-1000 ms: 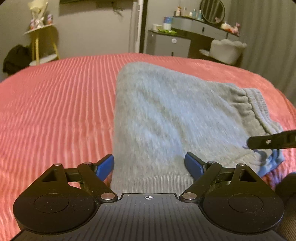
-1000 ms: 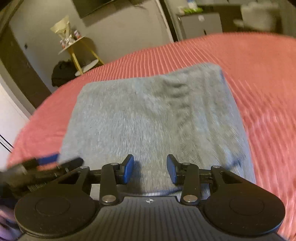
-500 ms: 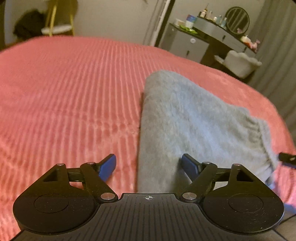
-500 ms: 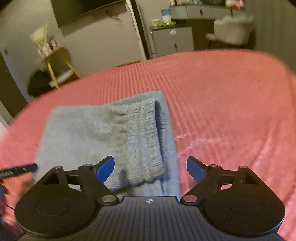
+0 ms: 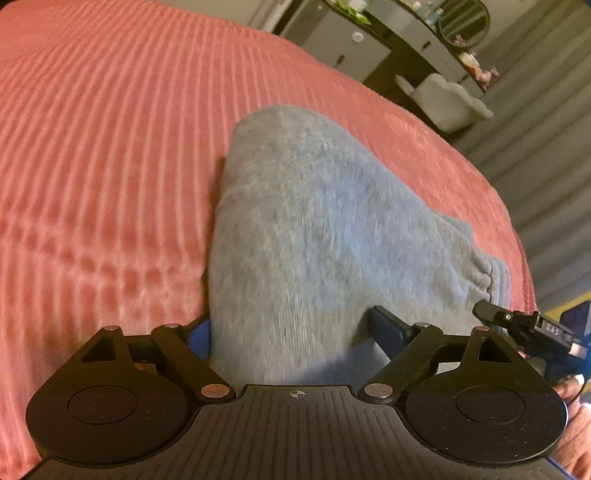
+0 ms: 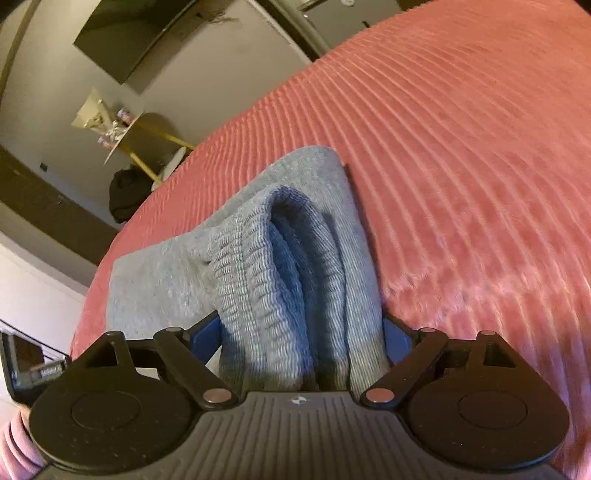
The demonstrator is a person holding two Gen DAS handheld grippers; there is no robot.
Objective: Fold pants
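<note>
Folded grey pants [image 5: 325, 229] are shown lying on a bed covered by a ribbed coral bedspread [image 5: 103, 155]. In the left wrist view, the left tongs [image 5: 295, 332] are seen spread wide, with the near edge of the folded stack lying between the two blue fingertips [image 5: 386, 326]; whether the pads press the cloth cannot be told. The tip of the right tongs [image 5: 524, 325] is visible at the right edge of that view, close to the ribbed waistband [image 5: 495, 273].

In the right wrist view, the right tongs [image 6: 301, 341] are likewise held apart, and the bunched waistband end of the pants [image 6: 295, 280] fills the gap between the fingers, its layers standing on edge. The cloth lies against both fingertips [image 6: 397, 338], though a firm pinch cannot be confirmed.

Beyond the bed, a grey dresser [image 5: 343, 48] with a round mirror [image 5: 463, 18] and a pale chair [image 5: 447, 99] are seen. A yellow-legged side table [image 6: 144, 144] and a wall-mounted screen [image 6: 129, 37] appear in the right wrist view.
</note>
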